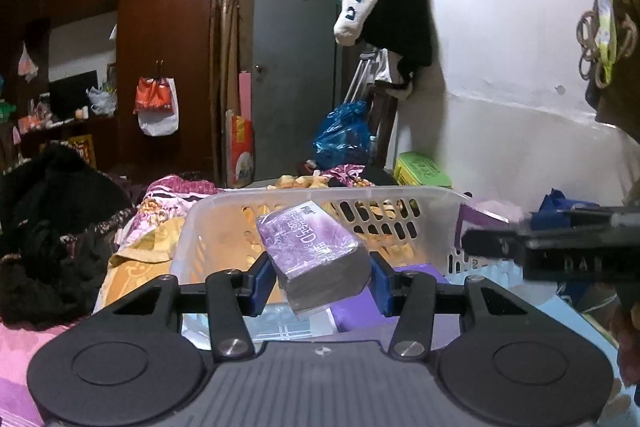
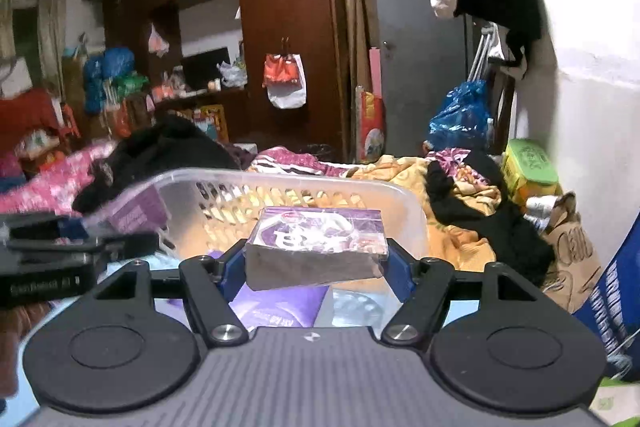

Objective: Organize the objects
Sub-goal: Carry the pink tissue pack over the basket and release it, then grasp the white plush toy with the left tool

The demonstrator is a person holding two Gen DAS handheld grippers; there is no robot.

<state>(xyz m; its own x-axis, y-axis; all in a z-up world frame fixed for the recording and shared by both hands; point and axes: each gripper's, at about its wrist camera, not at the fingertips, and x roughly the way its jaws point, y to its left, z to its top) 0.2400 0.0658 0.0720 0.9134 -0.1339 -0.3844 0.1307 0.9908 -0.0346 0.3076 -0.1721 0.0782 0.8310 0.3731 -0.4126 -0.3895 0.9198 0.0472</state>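
My left gripper (image 1: pixel 322 277) is shut on a purple wrapped box (image 1: pixel 316 251), held tilted just above the near rim of a translucent white basket (image 1: pixel 224 223). My right gripper (image 2: pixel 316 261) is shut on a second purple box (image 2: pixel 320 247), lying flat between the blue pads over the same basket (image 2: pixel 408 223). More purple boxes (image 2: pixel 276 303) and clear packaging lie on the basket's floor below the grippers. The right gripper (image 1: pixel 552 247) shows as a blurred black shape at the right edge of the left wrist view, and the left gripper (image 2: pixel 60 255) at the left edge of the right wrist view.
The basket rests on a bed covered with a yellow patterned blanket (image 2: pixel 460 239) and dark clothes (image 1: pixel 52 227). A green box (image 1: pixel 422 169) and a blue plastic bag (image 1: pixel 344 135) stand at the far side by the white wall. A brown wardrobe (image 1: pixel 164 27) and grey door (image 1: pixel 292 67) lie beyond.
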